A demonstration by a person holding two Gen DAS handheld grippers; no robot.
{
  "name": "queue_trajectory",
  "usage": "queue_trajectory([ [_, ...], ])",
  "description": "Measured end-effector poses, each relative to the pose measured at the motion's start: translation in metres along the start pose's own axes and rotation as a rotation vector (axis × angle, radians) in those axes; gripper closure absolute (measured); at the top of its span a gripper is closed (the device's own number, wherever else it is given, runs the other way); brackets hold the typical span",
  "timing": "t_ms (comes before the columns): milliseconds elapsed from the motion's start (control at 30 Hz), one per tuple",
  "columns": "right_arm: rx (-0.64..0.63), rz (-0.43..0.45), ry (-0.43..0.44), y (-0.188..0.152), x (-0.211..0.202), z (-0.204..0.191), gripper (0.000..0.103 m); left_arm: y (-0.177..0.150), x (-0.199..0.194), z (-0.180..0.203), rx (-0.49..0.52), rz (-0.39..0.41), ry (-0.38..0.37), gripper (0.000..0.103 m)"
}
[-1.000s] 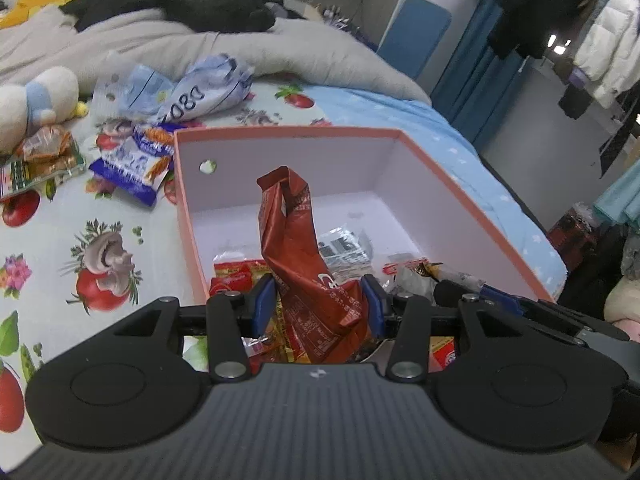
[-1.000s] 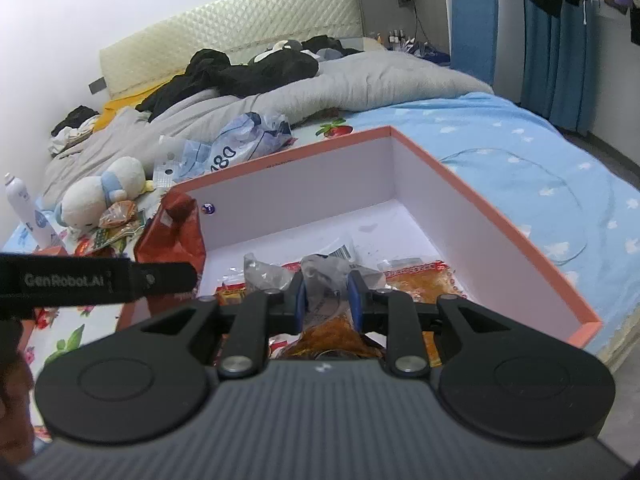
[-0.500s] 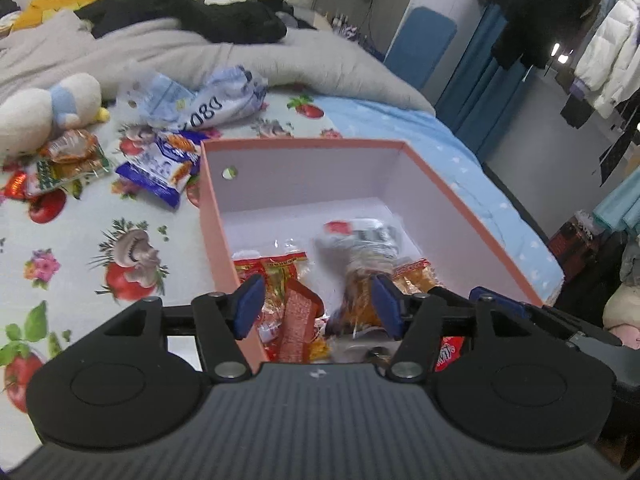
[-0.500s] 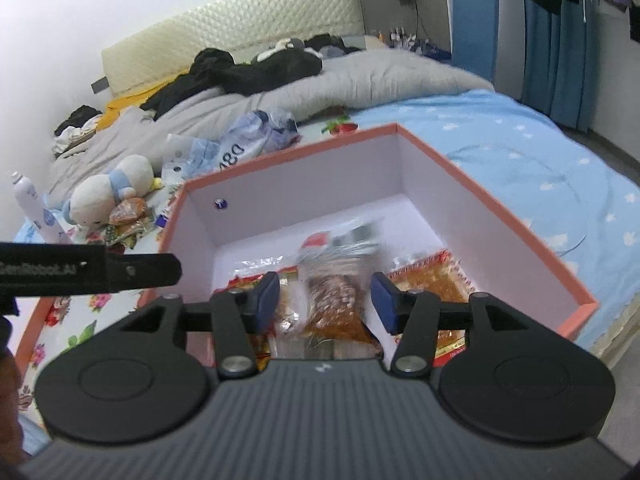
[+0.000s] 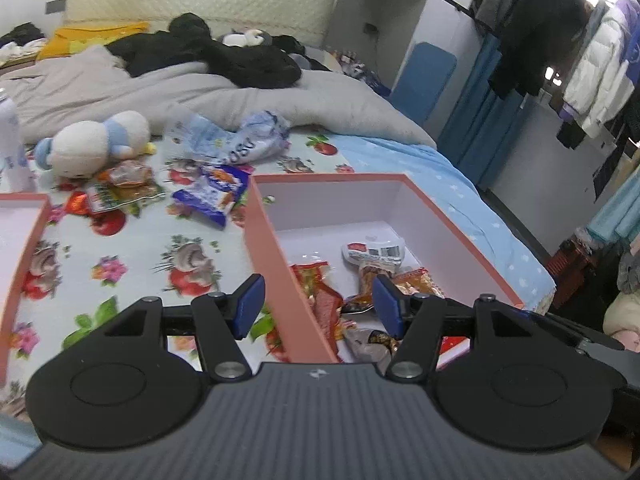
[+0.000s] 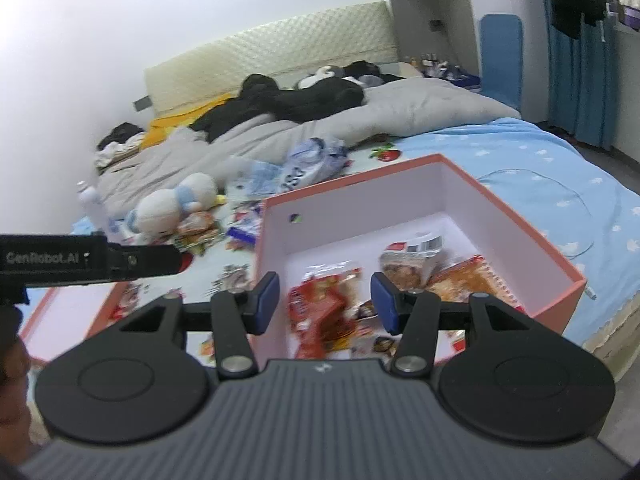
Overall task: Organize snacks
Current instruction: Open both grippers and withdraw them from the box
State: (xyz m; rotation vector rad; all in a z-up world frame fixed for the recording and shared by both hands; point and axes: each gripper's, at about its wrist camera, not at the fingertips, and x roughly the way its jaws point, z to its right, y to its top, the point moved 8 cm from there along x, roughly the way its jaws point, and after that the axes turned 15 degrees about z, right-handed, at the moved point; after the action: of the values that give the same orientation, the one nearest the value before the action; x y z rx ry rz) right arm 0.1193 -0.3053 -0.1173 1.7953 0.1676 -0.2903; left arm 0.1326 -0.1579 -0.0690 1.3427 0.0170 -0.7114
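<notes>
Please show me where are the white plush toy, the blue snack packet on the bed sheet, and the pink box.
white plush toy point(image 5: 86, 148), left wrist view, on its white body.
blue snack packet point(image 5: 210, 194), left wrist view, on the middle of the wrapper.
pink box point(image 5: 266, 256), left wrist view, on its left outer wall.

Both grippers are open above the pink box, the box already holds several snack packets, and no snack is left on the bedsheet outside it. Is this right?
One part is wrong: snacks are left outside. The left wrist view shows a blue packet and a green packet on the bedsheet, beside the pink box. The rest holds: the left gripper and the right gripper have their jaws apart, and packets lie inside.
</notes>
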Motion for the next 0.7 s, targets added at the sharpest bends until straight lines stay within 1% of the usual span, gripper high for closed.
queue_trajectory([
  [200,-0.006,0.001,0.054,-0.003,-0.017,-0.026,0.050,-0.001,-0.045,-0.018,-0.019,0.032,0.042,0.038],
  [367,-0.062,0.032,0.081,-0.006,-0.032,-0.050,0.050,-0.012,-0.078,-0.039,-0.040,0.039,0.081,0.038],
  [467,-0.069,0.019,0.112,-0.013,-0.040,-0.064,0.050,-0.020,-0.096,-0.051,-0.056,0.042,0.090,0.038],
  [567,-0.071,0.006,0.138,-0.022,-0.048,-0.076,0.050,-0.028,-0.111,-0.063,-0.065,0.058,0.130,0.038],
  [700,-0.085,-0.012,0.177,-0.033,-0.056,-0.090,0.050,-0.042,-0.125,-0.075,-0.113,0.050,0.149,0.038],
])
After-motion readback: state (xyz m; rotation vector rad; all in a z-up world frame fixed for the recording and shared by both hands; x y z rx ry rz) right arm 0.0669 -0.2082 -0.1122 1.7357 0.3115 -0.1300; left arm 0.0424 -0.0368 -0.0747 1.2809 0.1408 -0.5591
